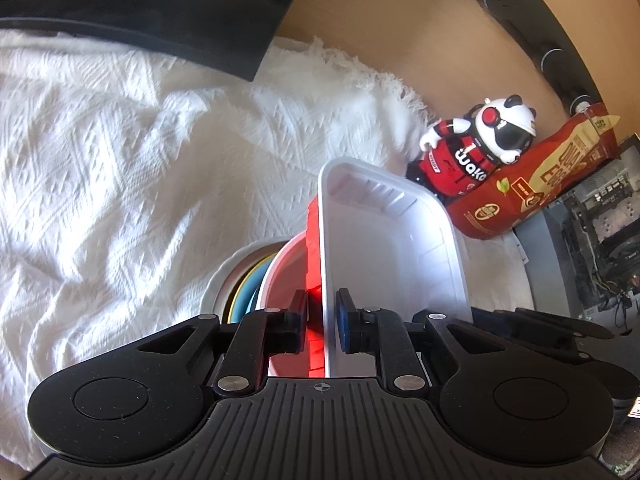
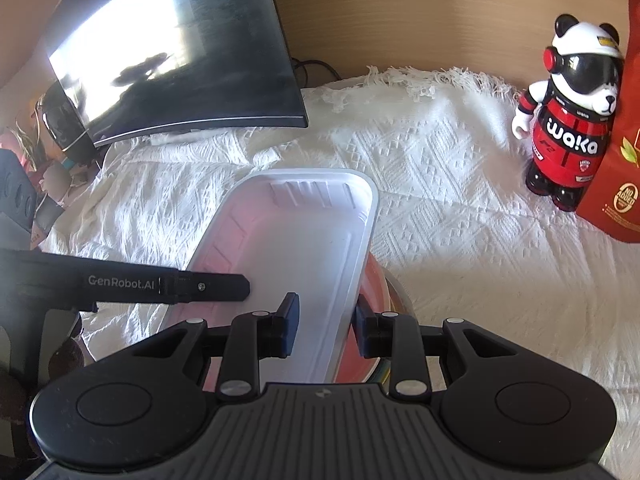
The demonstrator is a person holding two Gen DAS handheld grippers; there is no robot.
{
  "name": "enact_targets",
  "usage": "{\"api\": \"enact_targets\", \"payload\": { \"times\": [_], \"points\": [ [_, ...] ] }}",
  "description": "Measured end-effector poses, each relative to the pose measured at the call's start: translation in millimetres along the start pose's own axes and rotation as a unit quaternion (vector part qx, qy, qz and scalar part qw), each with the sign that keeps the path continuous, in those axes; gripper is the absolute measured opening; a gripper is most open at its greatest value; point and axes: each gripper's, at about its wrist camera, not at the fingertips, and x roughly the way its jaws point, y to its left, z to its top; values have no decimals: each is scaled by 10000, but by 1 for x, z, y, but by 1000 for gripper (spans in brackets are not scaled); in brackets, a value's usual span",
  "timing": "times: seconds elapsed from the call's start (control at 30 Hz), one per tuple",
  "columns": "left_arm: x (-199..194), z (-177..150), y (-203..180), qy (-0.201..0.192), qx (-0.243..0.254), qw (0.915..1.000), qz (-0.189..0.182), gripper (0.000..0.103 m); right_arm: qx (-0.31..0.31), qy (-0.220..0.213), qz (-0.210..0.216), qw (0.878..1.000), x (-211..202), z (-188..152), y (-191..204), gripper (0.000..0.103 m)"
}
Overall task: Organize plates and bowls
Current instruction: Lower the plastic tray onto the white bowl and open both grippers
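Observation:
A white rectangular tray (image 1: pixel 380 232) (image 2: pixel 296 240) is held tilted over a stack of dishes. My left gripper (image 1: pixel 322 320) is shut on its left wall, and a red tray-like piece (image 1: pixel 312 240) lies against the outside of that wall. My right gripper (image 2: pixel 326 322) is shut on the tray's right wall, one pad inside and one outside. My left gripper's finger (image 2: pixel 212 288) reaches in from the left in the right wrist view. Under the tray sit a red bowl (image 1: pixel 286 276) (image 2: pixel 374 280), a blue plate (image 1: pixel 250 292) and a white plate (image 1: pixel 224 280), mostly hidden.
A white woven cloth (image 1: pixel 120 160) covers the table. A dark curved monitor (image 1: pixel 140 8) (image 2: pixel 168 52) stands at the back. A panda figurine (image 1: pixel 472 152) (image 2: pixel 568 120) and a red bag (image 1: pixel 532 184) (image 2: pixel 624 160) stand at the right. An open computer case (image 1: pixel 600 232) is further right.

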Motion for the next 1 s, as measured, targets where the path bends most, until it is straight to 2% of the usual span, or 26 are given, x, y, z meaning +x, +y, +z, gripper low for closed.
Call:
{"api": "enact_targets", "payload": {
  "times": [0.27,0.5,0.8,1.0],
  "points": [
    [-15,7,-1,-71,194,9998,-5,17,61,-20,-77,10000,-2,-1,-4,28],
    [-22,6,2,-35,104,9999,-76,17,65,-37,-93,9999,-2,-1,-4,28],
    [-13,6,7,98,-68,9998,-161,17,36,-81,-69,9999,-5,0,1,28],
    [-24,7,11,-50,-108,9997,-219,17,98,-158,-174,9997,-11,-1,-1,28]
  ]
}}
